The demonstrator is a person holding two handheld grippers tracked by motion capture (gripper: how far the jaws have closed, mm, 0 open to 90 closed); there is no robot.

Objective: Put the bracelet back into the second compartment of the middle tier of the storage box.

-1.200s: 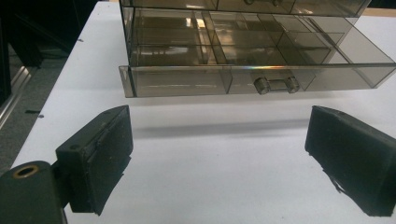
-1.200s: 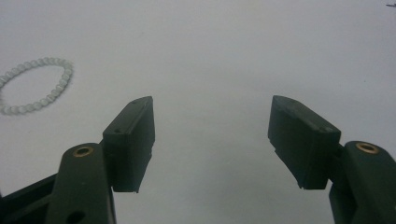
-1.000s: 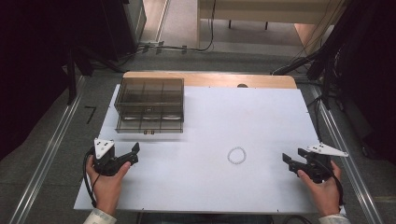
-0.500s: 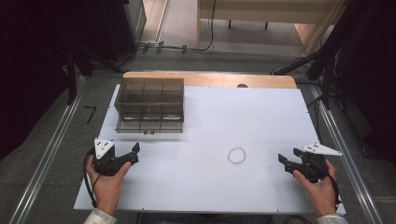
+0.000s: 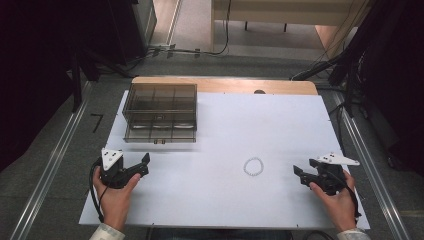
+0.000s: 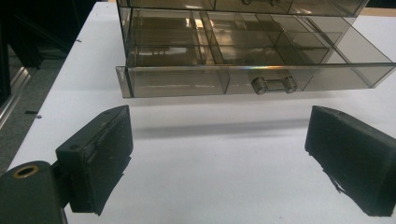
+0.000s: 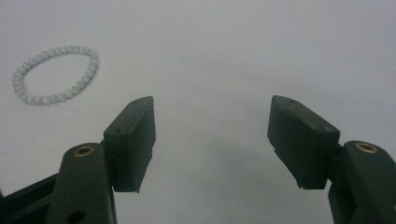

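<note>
You moved your right tongs (image 5: 303, 175), wide apart like the left tongs (image 5: 141, 164), nearer the bead bracelet (image 5: 253, 166), probably to grasp it.

A pale beaded bracelet (image 5: 253, 166) is lying flat in a closed loop on the white surface (image 5: 225, 135), right of centre. Well apart, at the far left, a smoky transparent drawer organizer (image 5: 160, 112) is sitting with its bottom drawer (image 6: 252, 77) pulled partly open, its dividers showing.
</note>
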